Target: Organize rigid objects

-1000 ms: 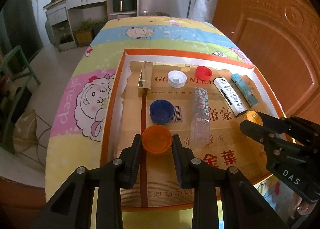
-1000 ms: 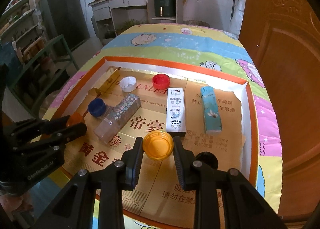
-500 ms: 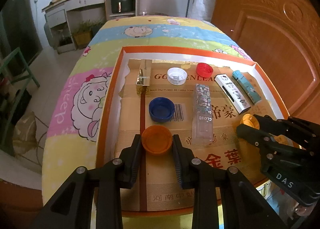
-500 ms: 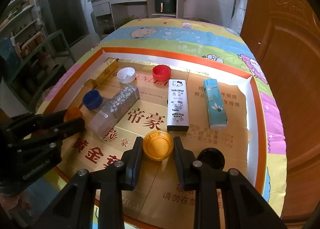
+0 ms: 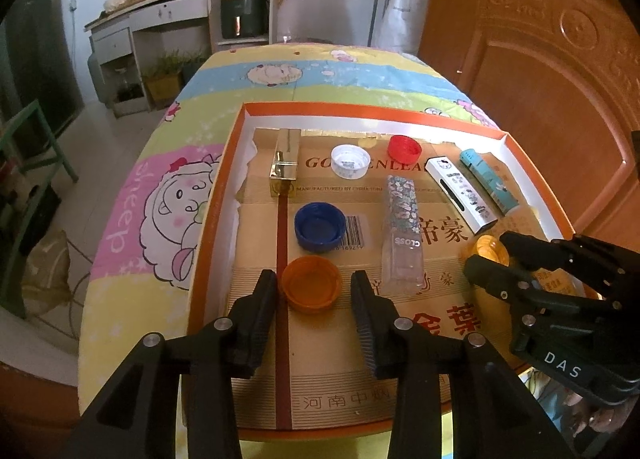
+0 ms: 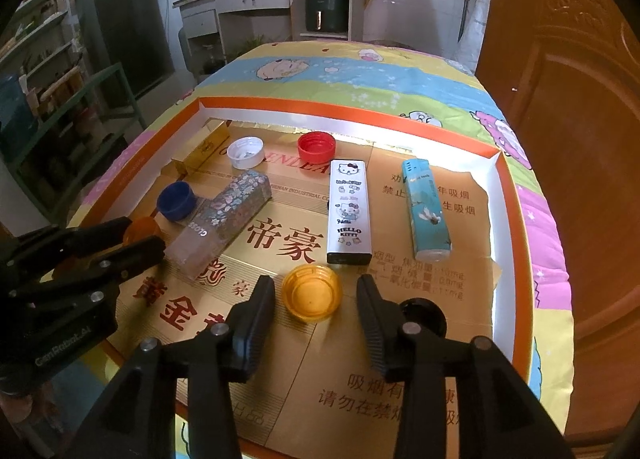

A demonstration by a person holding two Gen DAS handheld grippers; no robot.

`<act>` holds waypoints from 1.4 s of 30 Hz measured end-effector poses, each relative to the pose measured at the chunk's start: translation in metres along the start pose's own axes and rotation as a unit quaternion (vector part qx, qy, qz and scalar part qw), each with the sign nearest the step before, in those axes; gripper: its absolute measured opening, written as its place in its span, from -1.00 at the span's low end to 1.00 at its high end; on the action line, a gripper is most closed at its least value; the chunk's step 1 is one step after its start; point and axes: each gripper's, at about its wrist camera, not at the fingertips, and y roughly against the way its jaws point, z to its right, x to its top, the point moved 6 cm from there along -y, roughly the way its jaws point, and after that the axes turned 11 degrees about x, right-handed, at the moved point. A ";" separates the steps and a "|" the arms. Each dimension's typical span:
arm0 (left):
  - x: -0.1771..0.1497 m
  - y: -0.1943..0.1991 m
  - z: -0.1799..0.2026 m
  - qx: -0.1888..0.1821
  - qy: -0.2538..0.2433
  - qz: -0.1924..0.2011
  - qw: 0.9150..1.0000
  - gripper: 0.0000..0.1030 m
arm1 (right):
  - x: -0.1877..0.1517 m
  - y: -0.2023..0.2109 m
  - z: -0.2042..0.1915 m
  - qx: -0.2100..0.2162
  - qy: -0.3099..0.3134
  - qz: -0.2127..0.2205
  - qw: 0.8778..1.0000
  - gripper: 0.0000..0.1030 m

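An orange cap (image 5: 311, 293) lies open side up on the gold card lining of the orange-rimmed tray (image 5: 216, 195). My left gripper (image 5: 313, 279) straddles it, jaws opening, with a small gap on each side. A yellow cap (image 6: 312, 295) rests on the lining between the fingers of my right gripper (image 6: 316, 283), whose jaws are also opening and stand clear of it. In the left wrist view the right gripper (image 5: 486, 255) is at the right, around the yellow cap (image 5: 490, 249).
Also in the tray: a blue cap (image 5: 320, 226), a white cap (image 5: 351, 161), a red cap (image 5: 405, 149), a gold box (image 5: 286, 163), a floral clear box (image 5: 402, 227), a white cartoon box (image 6: 349, 211), a teal box (image 6: 426, 211) and a black cap (image 6: 424, 313).
Both grippers have let go: their fingers spread away from the orange cap and the yellow cap, which now sit loose on the tray lining. The hands stayed where they were.
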 end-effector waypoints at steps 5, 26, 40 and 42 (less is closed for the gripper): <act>-0.001 0.003 0.000 0.001 0.001 0.003 1.000 -0.23 | 0.003 0.007 -0.002 -0.005 0.002 0.010 1.000 -0.18; -0.008 0.061 0.005 0.021 0.004 0.046 0.999 -0.23 | -0.010 0.060 -0.009 -0.002 -0.019 0.058 0.998 -0.18; -0.033 0.128 0.011 0.064 0.027 0.083 0.994 -0.23 | -0.032 0.119 -0.024 -0.004 -0.032 0.109 0.993 -0.18; -0.037 0.138 0.012 0.062 0.030 0.090 0.994 -0.23 | -0.037 0.129 -0.027 -0.006 -0.035 0.121 0.992 -0.18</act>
